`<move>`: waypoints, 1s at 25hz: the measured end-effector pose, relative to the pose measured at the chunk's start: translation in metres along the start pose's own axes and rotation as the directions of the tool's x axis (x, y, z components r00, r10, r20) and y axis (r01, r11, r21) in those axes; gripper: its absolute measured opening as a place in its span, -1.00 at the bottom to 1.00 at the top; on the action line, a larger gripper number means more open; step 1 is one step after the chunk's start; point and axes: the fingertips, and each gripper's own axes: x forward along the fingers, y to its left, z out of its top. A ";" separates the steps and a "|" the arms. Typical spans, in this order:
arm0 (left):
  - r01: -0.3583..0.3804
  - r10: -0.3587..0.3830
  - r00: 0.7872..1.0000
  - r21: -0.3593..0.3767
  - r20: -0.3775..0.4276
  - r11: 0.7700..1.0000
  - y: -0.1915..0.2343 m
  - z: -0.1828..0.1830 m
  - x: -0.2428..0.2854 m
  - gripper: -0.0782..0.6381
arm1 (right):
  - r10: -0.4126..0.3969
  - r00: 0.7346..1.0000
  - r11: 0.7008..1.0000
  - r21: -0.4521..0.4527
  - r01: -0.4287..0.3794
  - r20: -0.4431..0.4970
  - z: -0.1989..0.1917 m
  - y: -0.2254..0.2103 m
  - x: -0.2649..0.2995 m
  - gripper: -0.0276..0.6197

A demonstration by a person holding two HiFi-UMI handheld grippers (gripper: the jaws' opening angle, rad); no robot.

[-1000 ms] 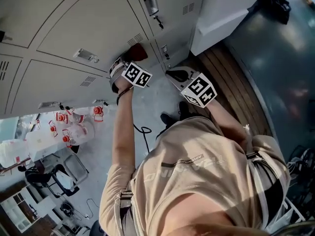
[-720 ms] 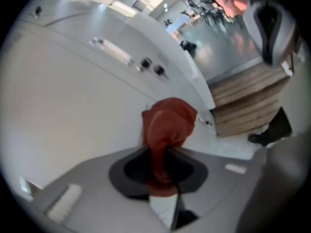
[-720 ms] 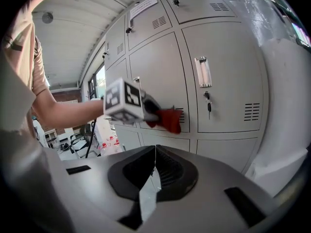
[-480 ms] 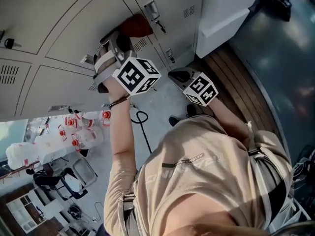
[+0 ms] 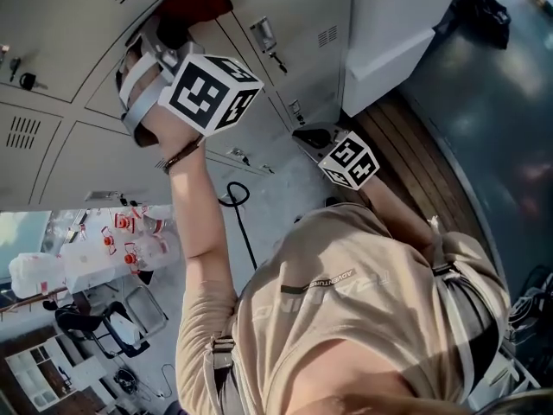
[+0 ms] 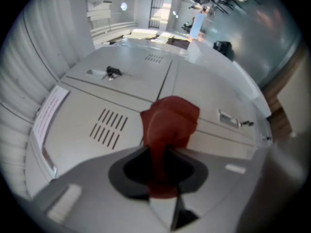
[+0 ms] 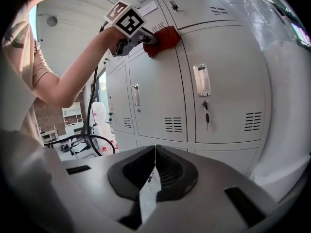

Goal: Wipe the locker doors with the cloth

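The person is reaching high with the left gripper (image 5: 177, 20), whose jaws are clamped on a red cloth (image 6: 170, 123). I'd say the arm is stretched like that because the patch being wiped sits up near the top of the locker doors (image 7: 228, 81), just where the seams between neighbouring doors meet. The cloth is pinched by one end so that the loose, bunched end sticks out past the jaw tips and can be pressed flat on the grey metal; from the right gripper view it looks to be touching the door face. Its long axis runs along the gripper's own line, from the jaws straight toward the lockers, with the crumpled free end pointing into the door and the pinched tail trailing back between the pads. The right gripper (image 7: 154, 171) hangs lower and well apart from the lockers, jaws pressed together on nothing, facing the keyed door with the vent slots. It seems parked out of the way while the left does the wiping.
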 end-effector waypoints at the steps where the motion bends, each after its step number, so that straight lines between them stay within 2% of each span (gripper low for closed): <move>1: -0.005 0.005 1.000 0.011 -0.013 1.000 -0.002 -0.001 0.004 -0.56 | -0.005 1.000 1.000 0.004 0.005 0.000 0.000 -0.004 -0.002 -0.87; 4: -0.002 0.005 0.999 0.063 -0.049 0.998 -0.016 -0.005 0.009 -0.56 | -0.010 1.000 1.000 0.006 0.010 -0.004 -0.002 -0.015 -0.006 -0.87; 7: 0.054 -0.048 0.996 0.095 -0.072 0.994 -0.048 -0.010 0.012 -0.57 | -0.008 1.000 1.000 0.003 0.008 -0.006 -0.003 -0.026 -0.007 -0.87; 12: 0.181 -0.174 0.979 0.066 -0.108 0.981 -0.127 -0.035 0.015 -0.57 | 0.012 1.000 1.000 -0.002 -0.012 -0.018 -0.012 -0.035 -0.004 -0.87; 16: 0.255 -0.251 0.963 0.029 -0.097 0.966 -0.193 -0.054 0.016 -0.56 | 0.030 0.999 1.000 -0.007 -0.030 -0.021 -0.016 -0.037 0.001 -0.87; 18: 0.296 -0.294 0.951 0.006 -0.093 0.955 -0.224 -0.063 0.017 -0.56 | 0.034 0.999 0.999 -0.009 -0.034 -0.019 -0.017 -0.038 0.004 -0.87; 23: 0.425 -0.420 0.898 0.003 -0.133 0.905 -0.310 -0.088 0.019 -0.56 | 0.023 1.000 1.000 0.015 -0.023 -0.014 -0.025 -0.045 -0.001 -0.87; 25: 0.435 -0.430 0.893 0.012 -0.136 0.900 -0.331 -0.091 0.020 -0.56 | 0.014 1.000 0.999 0.032 -0.013 -0.021 -0.032 -0.050 -0.005 -0.87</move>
